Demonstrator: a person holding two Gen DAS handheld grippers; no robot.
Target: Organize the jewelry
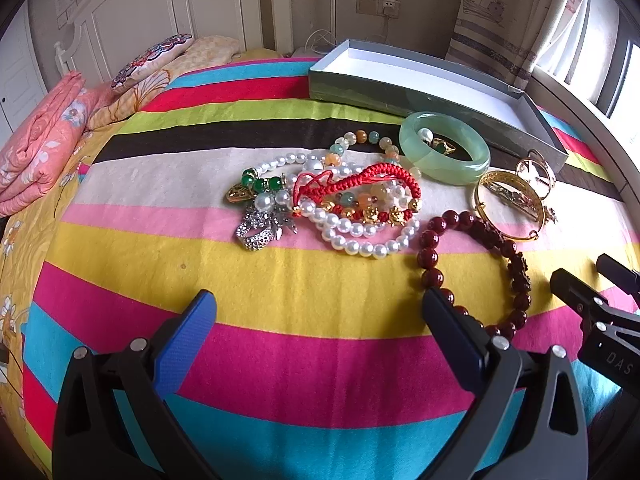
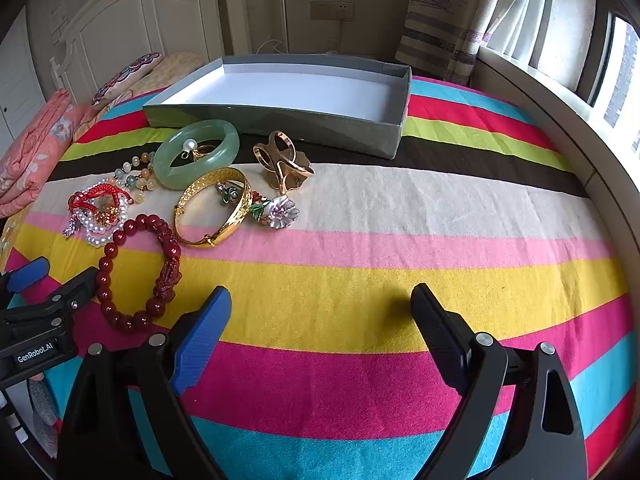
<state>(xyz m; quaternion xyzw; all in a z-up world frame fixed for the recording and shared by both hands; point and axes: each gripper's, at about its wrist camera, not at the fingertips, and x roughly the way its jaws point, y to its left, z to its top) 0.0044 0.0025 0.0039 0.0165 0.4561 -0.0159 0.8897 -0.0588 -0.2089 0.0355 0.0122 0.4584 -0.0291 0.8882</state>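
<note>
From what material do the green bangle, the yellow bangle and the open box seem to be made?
Green bangle: probably jade or glass, polished; it is translucent, milky and glossy.
Yellow bangle: metal with a gold finish, maybe only plated; it shines and has a fine embossed pattern.
Open box: cardboard, grey-green outside, matte white inside; thin folded walls.

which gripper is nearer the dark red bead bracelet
Left. The left gripper has one finger right at the red bead bracelet, overlapping its near edge. The right gripper hangs over bare blanket, off to the bracelet's right. Both are open.
</note>
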